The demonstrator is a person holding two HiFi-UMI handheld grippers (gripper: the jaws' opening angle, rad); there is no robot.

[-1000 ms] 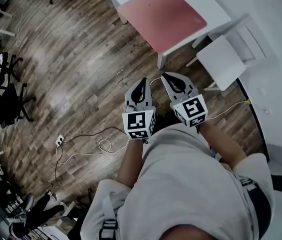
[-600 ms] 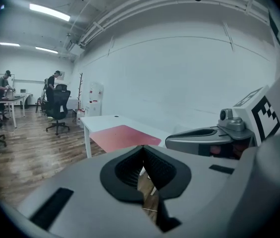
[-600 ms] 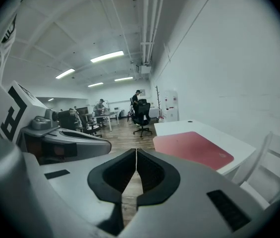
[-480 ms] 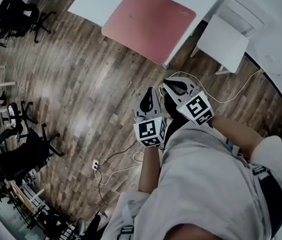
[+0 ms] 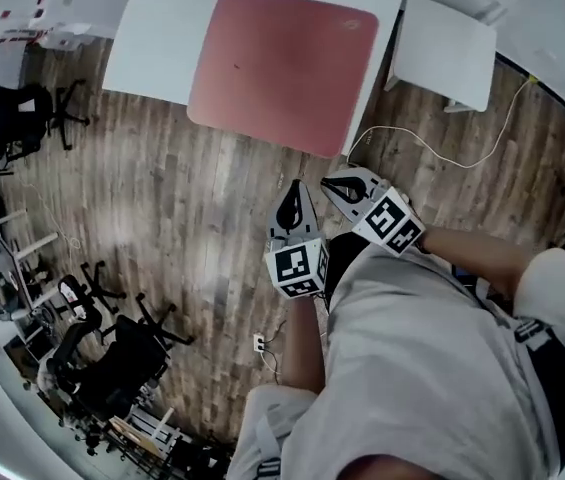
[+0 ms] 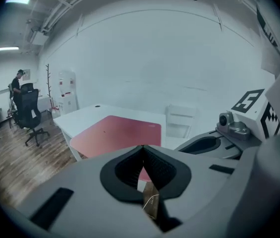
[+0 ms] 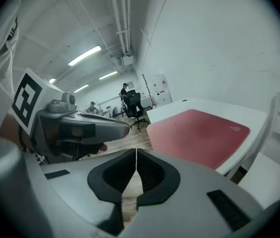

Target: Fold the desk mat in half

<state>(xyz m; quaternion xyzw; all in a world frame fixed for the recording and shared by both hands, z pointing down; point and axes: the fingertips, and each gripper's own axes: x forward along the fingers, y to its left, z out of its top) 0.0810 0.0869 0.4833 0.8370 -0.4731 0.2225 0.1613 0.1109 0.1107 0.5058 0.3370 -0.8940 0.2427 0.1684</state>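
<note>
The red desk mat lies flat and unfolded on a white table; it also shows in the left gripper view and the right gripper view. Both grippers hang in the air over the wooden floor, short of the table's near edge and close to the person's body. My left gripper is shut with nothing in it, its jaws meeting. My right gripper is beside it, also shut and empty. Neither touches the mat.
A white chair stands right of the table, and a cable trails on the floor beneath it. Black office chairs crowd the lower left. A person stands far back by another chair.
The view has swung so the table and mat now sit squarely ahead at the top. Both grippers stay shut, side by side near the body.
</note>
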